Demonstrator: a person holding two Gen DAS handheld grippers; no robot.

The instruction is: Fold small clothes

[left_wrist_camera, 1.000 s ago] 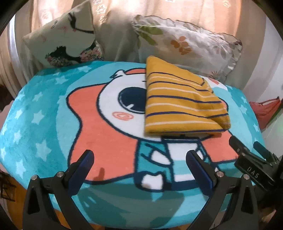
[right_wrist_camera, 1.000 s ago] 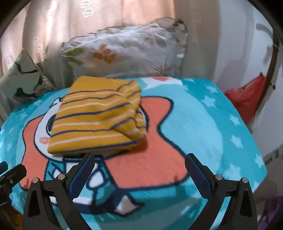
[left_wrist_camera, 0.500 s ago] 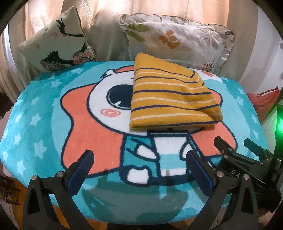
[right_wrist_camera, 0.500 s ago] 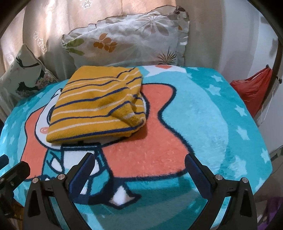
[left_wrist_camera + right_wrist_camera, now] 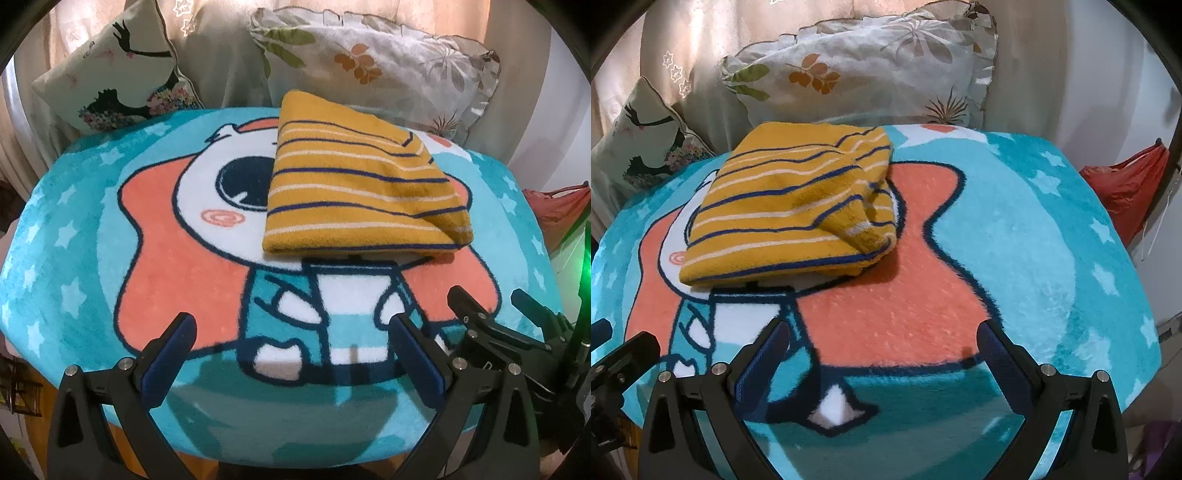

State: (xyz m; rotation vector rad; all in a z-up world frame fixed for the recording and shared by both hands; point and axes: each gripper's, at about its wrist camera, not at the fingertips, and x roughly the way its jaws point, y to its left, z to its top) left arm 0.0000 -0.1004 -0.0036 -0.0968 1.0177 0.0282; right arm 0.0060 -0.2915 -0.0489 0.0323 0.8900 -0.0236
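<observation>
A folded garment (image 5: 364, 192) — mustard yellow with navy and cream stripes — lies flat on a cartoon blanket (image 5: 74, 236), toward the far edge and a little right of centre in the left wrist view, its folded layers showing at the near right corner (image 5: 871, 225). It covers part of the printed character's white face, beside the dark eye. Nothing touches it.

The left gripper (image 5: 291, 350) hangs over the blanket's near edge with its blue-padded fingers spread wide and nothing between them; the right gripper (image 5: 882, 354) is likewise released and empty, well apart from the garment. Each tool shows in the other's view — the right one at the lower right corner (image 5: 509, 332), the left one at the lower left (image 5: 617, 358).

Past the far edge, a leaf-print pillow (image 5: 373, 62) and a cushion (image 5: 114, 81) with dark bird figures lean against a pale curtain (image 5: 687, 48). A red bag (image 5: 1126, 188) sits off the blanket's right edge.
</observation>
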